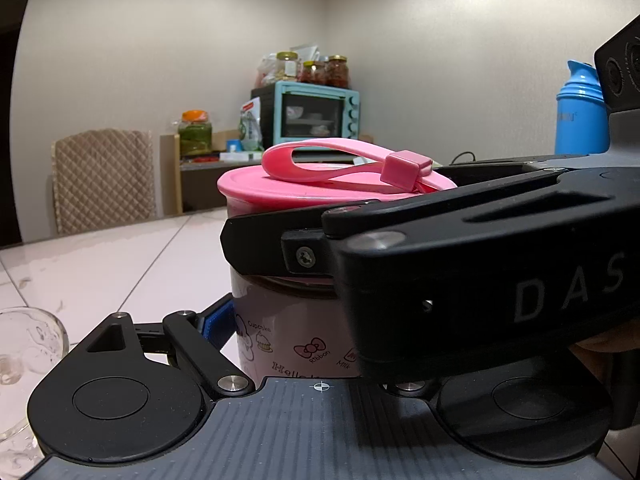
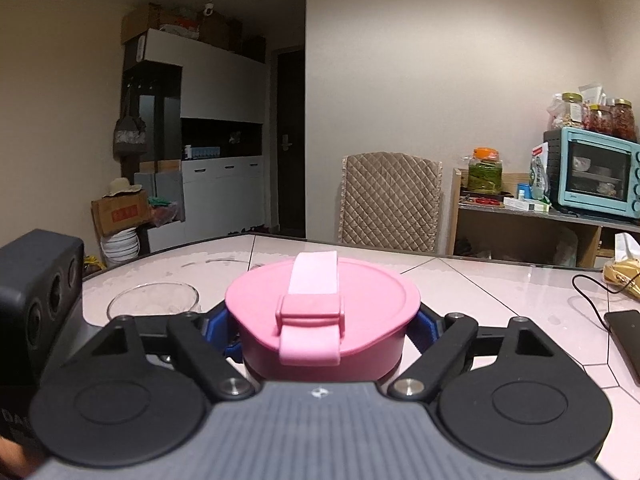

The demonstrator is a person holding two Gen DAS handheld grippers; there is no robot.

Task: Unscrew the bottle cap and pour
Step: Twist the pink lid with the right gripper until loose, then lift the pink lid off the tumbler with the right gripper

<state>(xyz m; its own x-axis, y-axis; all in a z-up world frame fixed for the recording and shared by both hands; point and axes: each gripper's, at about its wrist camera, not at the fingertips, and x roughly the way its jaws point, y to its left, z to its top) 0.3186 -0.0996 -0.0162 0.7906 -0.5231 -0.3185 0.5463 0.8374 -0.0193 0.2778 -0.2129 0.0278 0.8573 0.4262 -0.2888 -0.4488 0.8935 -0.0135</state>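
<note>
A pale pink bottle (image 1: 288,320) with cartoon prints stands upright on the pink tiled table (image 1: 120,256). Its darker pink screw cap (image 2: 320,292) carries a strap loop (image 1: 340,164). My left gripper (image 1: 296,336) is shut on the bottle's body; its blue left pad (image 1: 216,328) presses the wall, and its right finger is hidden. My right gripper (image 2: 324,332) is shut on the cap, with a blue pad against each side of the rim. In the left wrist view it crosses from the right as a black arm (image 1: 440,264). An empty clear glass (image 2: 154,300) stands just left of the bottle.
A dark phone (image 2: 624,332) with a black cable (image 2: 592,300) and a yellow packet (image 2: 624,280) lie at the table's right. A blue bottle (image 1: 580,120) stands behind the right gripper. A quilted chair (image 2: 390,200) and a shelf with a teal oven (image 2: 596,176) stand beyond the far edge.
</note>
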